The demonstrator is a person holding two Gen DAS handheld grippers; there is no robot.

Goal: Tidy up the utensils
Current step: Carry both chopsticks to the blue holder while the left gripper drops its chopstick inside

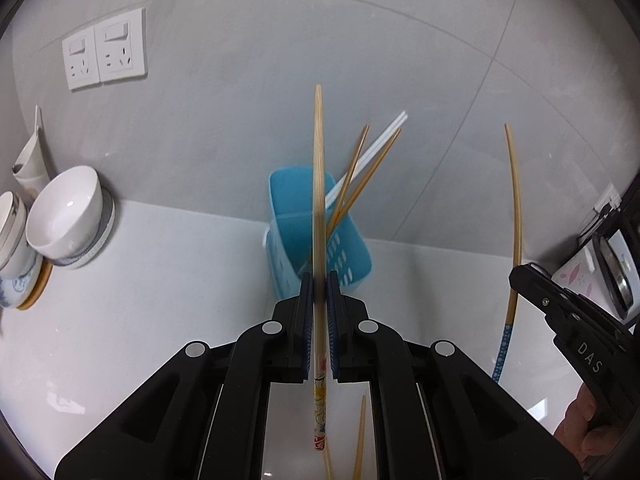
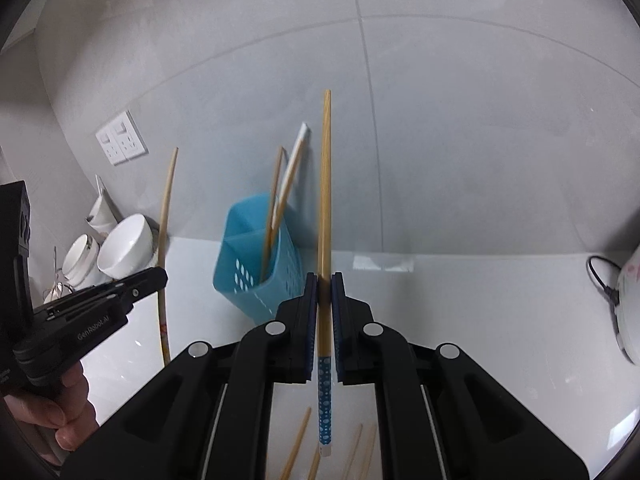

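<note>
My left gripper point(image 1: 319, 286) is shut on a wooden chopstick with a red and yellow patterned end point(image 1: 318, 184), held upright in front of the blue utensil holder point(image 1: 344, 256). My right gripper point(image 2: 325, 286) is shut on a wooden chopstick with a blue dotted end point(image 2: 326, 184), also upright, just right of the blue holder point(image 2: 256, 256). The holder contains two wooden chopsticks point(image 1: 356, 184) and a white pair point(image 1: 380, 144). Each gripper shows in the other's view: the right gripper point(image 1: 520, 276) and the left gripper point(image 2: 160, 276).
White bowls point(image 1: 66, 212) and cups stand stacked at the left against the wall. Wall sockets point(image 1: 104, 54) are above them. Loose wooden chopsticks point(image 2: 296, 446) lie on the white counter below the grippers. An appliance with a cord point(image 2: 628, 300) stands at the right.
</note>
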